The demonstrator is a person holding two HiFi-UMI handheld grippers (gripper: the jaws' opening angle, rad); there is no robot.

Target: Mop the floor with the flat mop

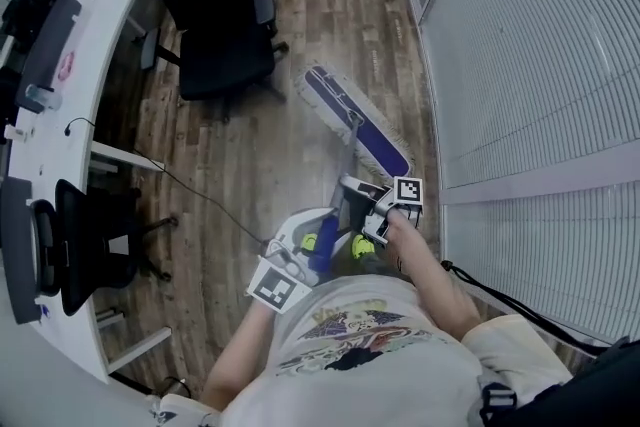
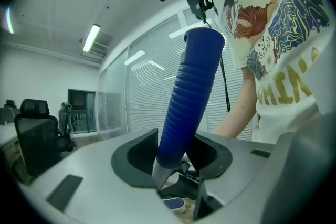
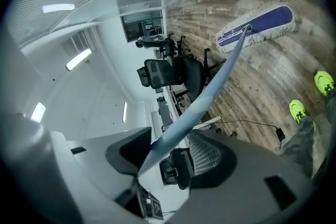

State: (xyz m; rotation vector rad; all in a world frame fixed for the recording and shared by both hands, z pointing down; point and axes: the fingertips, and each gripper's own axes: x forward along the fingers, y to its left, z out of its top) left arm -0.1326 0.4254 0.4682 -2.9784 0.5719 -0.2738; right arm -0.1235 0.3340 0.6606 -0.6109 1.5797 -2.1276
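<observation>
The flat mop head (image 1: 355, 120) lies on the wooden floor ahead of me, blue with a white fringe, angled from upper left to lower right; the right gripper view shows the mop head (image 3: 258, 27) too. Its silver pole (image 3: 205, 95) runs back to me. My right gripper (image 1: 378, 208) is shut on the pole lower down. My left gripper (image 1: 312, 250) is shut on the blue ribbed handle grip (image 2: 190, 99) at the pole's top end, close to my body.
A black office chair (image 1: 215, 25) stands left of the mop head. A curved white desk (image 1: 60, 95) runs along the left, with another chair (image 1: 85, 245) under it and a cable (image 1: 200, 195) on the floor. A white blind wall (image 1: 530, 65) lines the right.
</observation>
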